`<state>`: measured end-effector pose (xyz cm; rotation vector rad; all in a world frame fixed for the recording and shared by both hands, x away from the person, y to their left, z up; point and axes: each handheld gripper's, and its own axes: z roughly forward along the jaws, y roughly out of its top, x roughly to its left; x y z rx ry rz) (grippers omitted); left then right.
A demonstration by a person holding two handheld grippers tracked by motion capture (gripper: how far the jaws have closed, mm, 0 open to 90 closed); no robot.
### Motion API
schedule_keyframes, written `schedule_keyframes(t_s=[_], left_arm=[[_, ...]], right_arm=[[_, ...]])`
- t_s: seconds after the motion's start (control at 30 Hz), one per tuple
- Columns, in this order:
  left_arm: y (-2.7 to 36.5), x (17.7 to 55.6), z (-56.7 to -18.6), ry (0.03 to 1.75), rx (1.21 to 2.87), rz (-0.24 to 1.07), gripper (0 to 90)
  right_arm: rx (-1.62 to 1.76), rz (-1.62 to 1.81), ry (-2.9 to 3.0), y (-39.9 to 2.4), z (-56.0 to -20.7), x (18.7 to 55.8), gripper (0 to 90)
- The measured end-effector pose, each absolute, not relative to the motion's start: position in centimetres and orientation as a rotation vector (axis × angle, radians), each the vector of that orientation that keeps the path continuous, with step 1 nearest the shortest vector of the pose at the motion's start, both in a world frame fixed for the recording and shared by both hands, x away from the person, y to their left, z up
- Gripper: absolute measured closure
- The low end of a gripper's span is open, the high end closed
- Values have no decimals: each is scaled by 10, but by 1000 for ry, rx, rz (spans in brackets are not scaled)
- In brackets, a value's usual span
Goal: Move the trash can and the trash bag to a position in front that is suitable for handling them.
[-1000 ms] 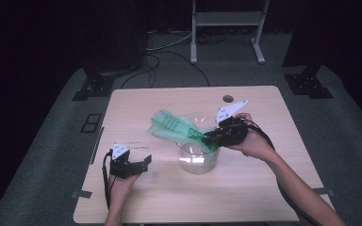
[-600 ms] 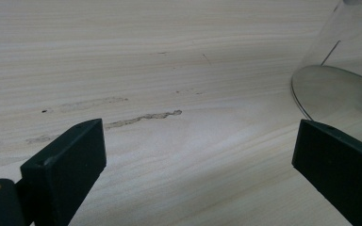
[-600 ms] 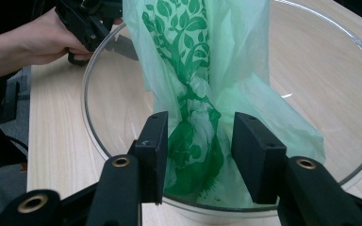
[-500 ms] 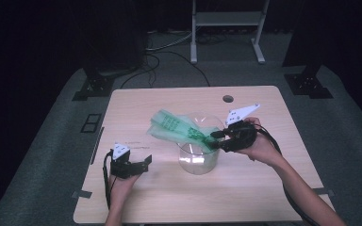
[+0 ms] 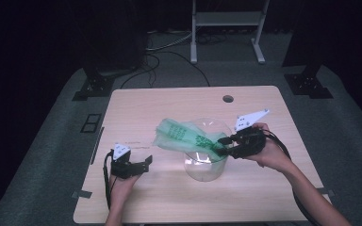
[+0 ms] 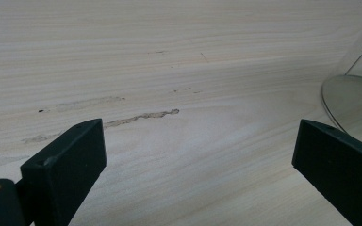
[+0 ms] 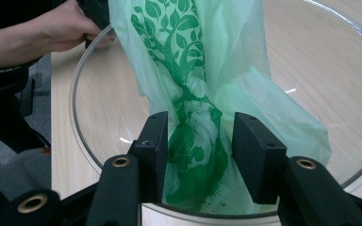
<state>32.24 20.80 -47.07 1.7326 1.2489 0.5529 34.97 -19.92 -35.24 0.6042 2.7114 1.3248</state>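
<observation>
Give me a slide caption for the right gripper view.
Green bag draped into a glass bowl, between parted gripper jaws.

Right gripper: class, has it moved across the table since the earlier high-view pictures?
Yes. The right gripper has slid right, toward the table's right edge, jaws opening off the green bag over the glass bowl.

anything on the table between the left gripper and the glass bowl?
Nothing: in the high view, bare tabletop separates the left gripper from the glass bowl. The left gripper view agrees.

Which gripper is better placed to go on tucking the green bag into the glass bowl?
Right. The right gripper is at the bowl's rim, jaws apart around the green bag. The left gripper rests open on the table, beside the bowl.
</observation>
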Motion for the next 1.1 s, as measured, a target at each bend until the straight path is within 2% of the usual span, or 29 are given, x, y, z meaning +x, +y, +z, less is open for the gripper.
schedule_keyframes(t_s=[0.2, 0.4, 0.77, 0.97, 1.1], left_arm=[[206, 322, -470, 1243, 1746, 548, 24], [206, 322, -471, 1240, 1748, 546, 24], [206, 322, -469, 1237, 1743, 543, 24], [207, 322, -469, 1236, 1741, 543, 24], [207, 322, -469, 1234, 1743, 545, 25]], right_arm=[[596, 1309, 2714, -203, -347, 345, 506], [538, 1334, 2669, -188, -322, 346, 493], [403, 1298, 2630, -125, -288, 359, 531], [393, 1252, 2635, -97, -285, 373, 548], [388, 1244, 2655, -84, -288, 378, 604]])
